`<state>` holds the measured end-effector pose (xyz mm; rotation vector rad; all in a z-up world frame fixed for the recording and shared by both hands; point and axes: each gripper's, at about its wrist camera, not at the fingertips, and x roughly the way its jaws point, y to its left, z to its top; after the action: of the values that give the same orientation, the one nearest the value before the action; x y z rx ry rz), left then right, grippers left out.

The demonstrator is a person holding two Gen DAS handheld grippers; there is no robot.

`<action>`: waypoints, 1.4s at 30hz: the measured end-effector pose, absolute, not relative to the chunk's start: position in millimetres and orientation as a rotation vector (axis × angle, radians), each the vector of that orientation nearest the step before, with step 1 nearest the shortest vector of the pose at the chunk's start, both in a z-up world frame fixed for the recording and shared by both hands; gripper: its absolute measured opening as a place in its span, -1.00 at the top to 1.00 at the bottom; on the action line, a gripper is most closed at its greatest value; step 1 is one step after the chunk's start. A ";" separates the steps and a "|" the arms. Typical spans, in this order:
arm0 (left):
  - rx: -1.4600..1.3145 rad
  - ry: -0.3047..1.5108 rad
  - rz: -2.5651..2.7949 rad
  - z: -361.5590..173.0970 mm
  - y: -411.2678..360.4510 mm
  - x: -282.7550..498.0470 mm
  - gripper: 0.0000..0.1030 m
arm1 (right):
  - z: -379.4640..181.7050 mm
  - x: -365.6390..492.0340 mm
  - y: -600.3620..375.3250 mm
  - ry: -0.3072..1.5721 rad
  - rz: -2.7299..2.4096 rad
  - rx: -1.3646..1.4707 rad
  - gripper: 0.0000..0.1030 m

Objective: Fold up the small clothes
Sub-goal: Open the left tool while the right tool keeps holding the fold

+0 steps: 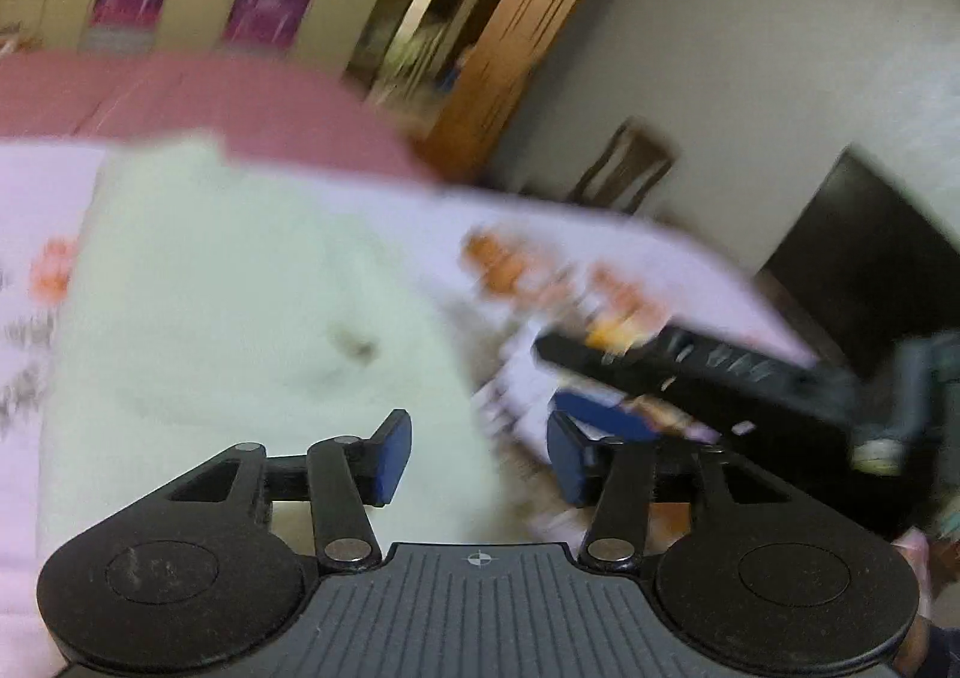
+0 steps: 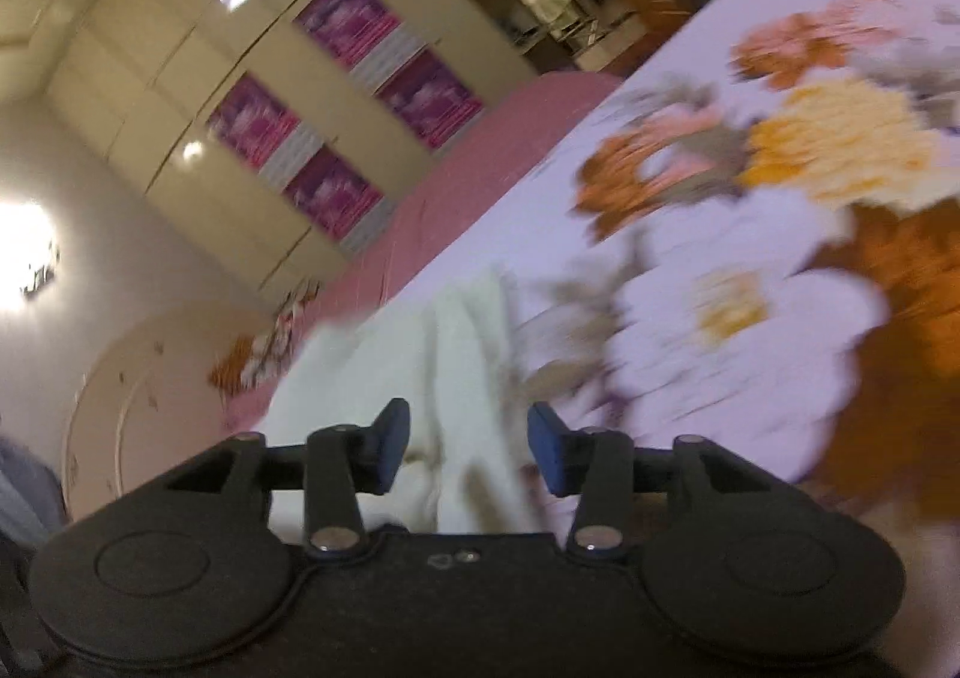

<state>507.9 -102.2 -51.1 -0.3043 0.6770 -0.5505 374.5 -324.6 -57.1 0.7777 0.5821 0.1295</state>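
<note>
A pale cream small garment (image 1: 228,306) lies on a lilac flowered bedsheet (image 1: 540,234). In the left wrist view it fills the left and middle, and my left gripper (image 1: 477,459) hangs open just above its near right edge, holding nothing. In the right wrist view the garment (image 2: 414,354) lies rumpled right in front of my right gripper (image 2: 468,453), which is open with the cloth between and below its blue pads (image 2: 393,447). The right gripper also shows in the left wrist view (image 1: 720,372) as a dark blurred shape at right. Both views are motion-blurred.
The bed has a pink cover (image 1: 210,102) beyond the sheet and a rounded headboard (image 2: 120,396). A cream wardrobe with purple panels (image 2: 336,102) and a wooden door (image 1: 510,42) stand behind. A dark screen (image 1: 864,246) is at right.
</note>
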 end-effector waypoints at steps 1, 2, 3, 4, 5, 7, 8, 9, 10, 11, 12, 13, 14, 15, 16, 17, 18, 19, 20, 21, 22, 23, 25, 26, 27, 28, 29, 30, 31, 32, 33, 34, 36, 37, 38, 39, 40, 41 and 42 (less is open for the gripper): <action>-0.315 0.669 -0.526 -45.5 -90.5 507.2 0.01 | -56.0 373.6 -329.6 0.580 0.140 0.792 0.13; -0.332 0.653 -0.494 -42.8 -76.6 505.7 0.01 | -54.5 372.4 -331.6 0.577 0.154 0.798 0.13; -0.356 0.623 -0.447 -39.5 -55.6 508.5 0.01 | -52.7 372.5 -331.2 0.576 0.173 0.798 0.13; -0.363 0.610 -0.399 -39.0 -38.3 514.1 0.01 | -51.2 372.3 -331.5 0.579 0.195 0.798 0.13; -0.362 0.618 -0.329 -40.2 -17.1 524.0 0.01 | -50.8 374.3 -327.9 0.588 0.226 0.802 0.13; -0.369 0.663 -0.247 -49.3 8.5 532.1 0.01 | -50.0 382.1 -315.5 0.607 0.275 0.792 0.13; -0.379 0.683 -0.226 -54.6 17.1 537.7 0.01 | -50.0 386.6 -307.9 0.621 0.298 0.780 0.13; -0.383 0.709 -0.211 -62.6 24.9 540.3 0.01 | -50.2 389.4 -302.0 0.631 0.316 0.769 0.13; -0.380 0.731 -0.209 -69.8 28.8 546.0 0.01 | -50.9 393.8 -294.4 0.643 0.335 0.752 0.13; -0.376 0.736 -0.209 -74.7 30.4 546.5 0.01 | -51.5 397.8 -287.7 0.654 0.346 0.736 0.13; -0.375 0.742 -0.209 -79.5 28.8 545.2 0.02 | -53.2 402.0 -281.7 0.669 0.356 0.719 0.13; -0.379 0.755 -0.214 -85.2 26.8 544.2 0.02 | -55.6 407.6 -276.5 0.687 0.364 0.707 0.13; -0.385 0.764 -0.218 -89.8 24.1 537.8 0.02 | -58.2 413.2 -271.6 0.705 0.372 0.695 0.13; -0.396 0.769 -0.220 -93.9 23.2 537.6 0.02 | -60.6 416.3 -267.7 0.723 0.378 0.683 0.13; -0.410 0.771 -0.224 -98.5 21.9 536.7 0.02 | -63.8 421.0 -263.5 0.746 0.382 0.669 0.14; -0.422 0.765 -0.227 -103.1 18.5 533.8 0.01 | -66.2 424.3 -260.6 0.764 0.388 0.661 0.14; -0.428 0.758 -0.231 -107.6 17.7 528.7 0.00 | -68.0 426.7 -257.6 0.778 0.393 0.652 0.15; -0.433 0.754 -0.238 -109.5 18.9 528.1 0.00 | -67.8 427.8 -255.7 0.781 0.401 0.647 0.15; -0.438 0.756 -0.243 -115.8 12.0 533.2 0.00 | -66.5 427.6 -254.3 0.784 0.411 0.646 0.14; -0.448 0.759 -0.251 -113.4 14.5 532.7 0.00 | -64.7 427.6 -252.9 0.787 0.428 0.643 0.14; -0.462 0.744 -0.257 -111.2 16.7 533.6 0.00 | -63.0 427.4 -250.9 0.790 0.444 0.634 0.15; -0.477 0.709 -0.261 -108.0 21.0 531.5 0.00 | -62.2 428.0 -248.3 0.798 0.448 0.615 0.17; -0.510 0.652 -0.250 -102.6 32.4 529.8 0.00 | -62.4 430.5 -246.9 0.811 0.447 0.608 0.18; -0.515 0.655 -0.230 -102.6 36.6 532.3 0.00 | -63.0 432.5 -247.3 0.814 0.446 0.620 0.21; -0.503 0.678 -0.208 -103.8 38.5 536.1 0.00 | -63.6 435.3 -248.4 0.813 0.441 0.630 0.22; -0.496 0.693 -0.207 -106.4 38.5 539.1 0.00 | -63.5 437.6 -248.1 0.814 0.444 0.639 0.19; -0.490 0.706 -0.213 -109.2 37.0 541.4 -0.01 | -63.2 439.6 -246.1 0.815 0.446 0.637 0.25; -0.488 0.711 -0.220 -110.8 35.5 542.8 -0.01 | -63.6 441.3 -244.7 0.817 0.443 0.614 0.35; -0.486 0.714 -0.219 -109.7 33.9 543.1 -0.02 | -61.1 441.2 -238.0 0.821 0.435 0.564 0.74; -0.476 0.713 -0.217 -106.5 31.7 542.7 -0.02 | -56.8 440.4 -229.9 0.817 0.420 0.491 0.82; -0.461 0.700 -0.218 -101.0 28.8 541.0 -0.02 | -51.5 437.0 -223.3 0.803 0.406 0.433 0.83; -0.458 0.688 -0.224 -96.7 27.1 539.5 -0.02 | -45.3 432.3 -219.0 0.785 0.394 0.391 0.85; -0.459 0.678 -0.246 -91.3 21.2 539.9 -0.02 | -31.7 421.5 -221.9 0.732 0.373 0.370 0.87; -0.446 0.682 -0.250 -90.6 16.9 541.5 -0.02 | -26.0 416.6 -227.2 0.711 0.361 0.374 0.88; -0.432 0.693 -0.260 -90.4 13.6 543.2 -0.02 | -19.9 410.1 -234.1 0.693 0.347 0.370 0.88; -0.422 0.710 -0.270 -92.5 8.6 545.3 -0.02 | -19.3 405.4 -241.4 0.688 0.331 0.359 0.88; -0.411 0.740 -0.279 -95.7 3.7 547.7 -0.02 | -20.5 404.0 -246.0 0.694 0.305 0.345 0.88; -0.392 0.779 -0.290 -101.0 -4.4 550.8 -0.02 | -24.0 403.6 -252.8 0.707 0.277 0.340 0.88; -0.375 0.785 -0.289 -104.5 -11.5 551.2 -0.02 | -30.8 404.2 -263.0 0.732 0.252 0.352 0.88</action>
<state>551.2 -11.5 -104.5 -0.3748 0.7851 -0.2888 404.2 -263.0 -30.8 0.3523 0.7323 0.2517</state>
